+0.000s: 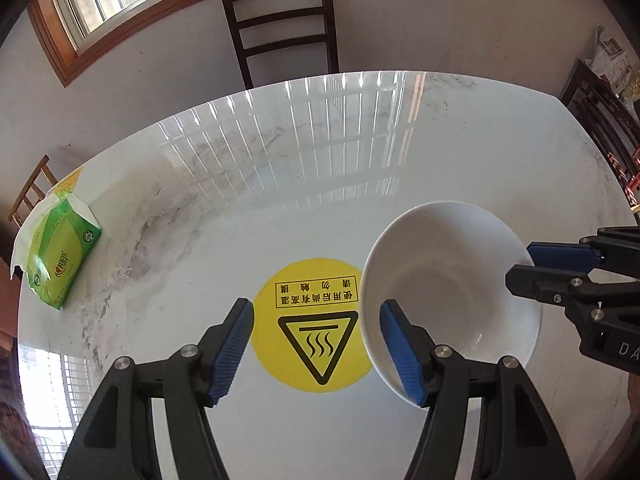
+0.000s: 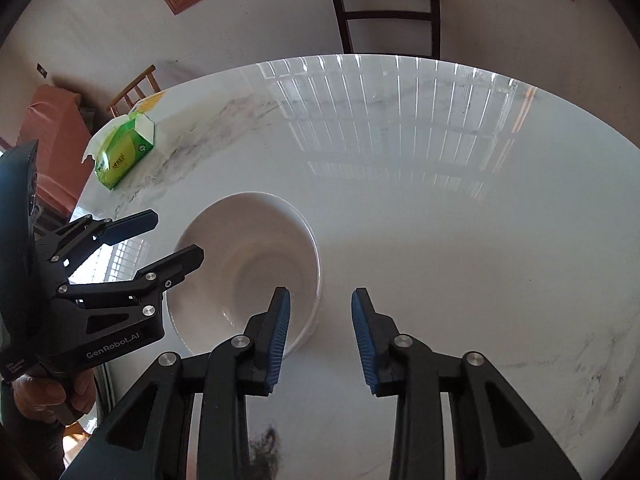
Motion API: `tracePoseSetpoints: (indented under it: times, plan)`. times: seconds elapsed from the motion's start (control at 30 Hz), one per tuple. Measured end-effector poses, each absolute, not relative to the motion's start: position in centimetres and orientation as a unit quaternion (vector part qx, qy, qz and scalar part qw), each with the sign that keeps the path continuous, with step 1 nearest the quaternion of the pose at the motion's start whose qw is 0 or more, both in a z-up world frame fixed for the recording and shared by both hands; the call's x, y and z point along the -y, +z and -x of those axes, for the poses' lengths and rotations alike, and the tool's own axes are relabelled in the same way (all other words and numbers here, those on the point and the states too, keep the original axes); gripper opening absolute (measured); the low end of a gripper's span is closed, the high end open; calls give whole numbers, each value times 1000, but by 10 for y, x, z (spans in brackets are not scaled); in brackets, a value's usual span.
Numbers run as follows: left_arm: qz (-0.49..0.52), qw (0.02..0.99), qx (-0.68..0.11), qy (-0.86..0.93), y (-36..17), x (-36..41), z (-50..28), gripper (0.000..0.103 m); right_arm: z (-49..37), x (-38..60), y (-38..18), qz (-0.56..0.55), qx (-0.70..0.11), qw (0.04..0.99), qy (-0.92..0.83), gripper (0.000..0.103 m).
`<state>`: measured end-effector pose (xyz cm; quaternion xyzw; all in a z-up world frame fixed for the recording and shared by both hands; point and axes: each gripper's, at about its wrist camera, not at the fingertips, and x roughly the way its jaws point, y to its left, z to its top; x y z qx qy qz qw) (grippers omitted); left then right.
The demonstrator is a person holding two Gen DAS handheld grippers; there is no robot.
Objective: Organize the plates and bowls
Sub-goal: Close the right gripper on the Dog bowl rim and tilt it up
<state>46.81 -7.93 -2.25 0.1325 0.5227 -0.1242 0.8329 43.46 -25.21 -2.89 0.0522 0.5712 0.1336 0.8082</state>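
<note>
A white bowl [image 1: 452, 292] [image 2: 248, 272] stands on the glossy marble table [image 1: 280, 200] [image 2: 440, 220]. My left gripper [image 1: 316, 308] [image 2: 178, 236] is open wide at the bowl's left side: one finger hangs over the bowl's inner wall, the other over the table outside it. My right gripper [image 2: 320, 294] [image 1: 520, 264] straddles the opposite rim, one blue pad inside the bowl and one outside. In the right wrist view a gap shows on both sides of the rim, so the pads do not press it.
A round yellow hot-surface sticker [image 1: 316, 344] lies on the table beside the bowl. A green tissue pack [image 1: 60, 256] [image 2: 124, 152] sits near the left edge. A dark chair [image 1: 284, 28] [image 2: 388, 0] stands behind the table. A hand [image 2: 48, 396] holds the left gripper.
</note>
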Motion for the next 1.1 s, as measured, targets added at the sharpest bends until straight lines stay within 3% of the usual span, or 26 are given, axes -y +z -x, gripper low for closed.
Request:
tracePoseSetpoints:
  times: [0.03, 0.07, 0.13, 0.53, 0.83, 1.1]
  plan:
    - [-139, 832, -523, -120, -27, 82, -468, 52, -437, 249, -33, -48, -576, 805, 135, 13]
    - [-126, 832, -523, -136, -29, 83, -467, 27, -439, 245, -35, -49, -579, 801, 144, 11]
    - [-117, 828, -531, -139, -31, 89, -465, 8, -438, 235, -36, -21, -578, 803, 143, 11]
    - [-88, 830, -533, -137, -9, 82, -446, 6, -421, 246, -30, -78, -602, 779, 157, 10]
    - [-72, 840, -520, -137, 24, 70, -407, 8, -385, 236, 19, -78, -569, 801, 170, 8]
    - [-74, 830, -540, -120, -3, 71, -409, 10, -383, 223, 1, -56, -579, 801, 144, 8]
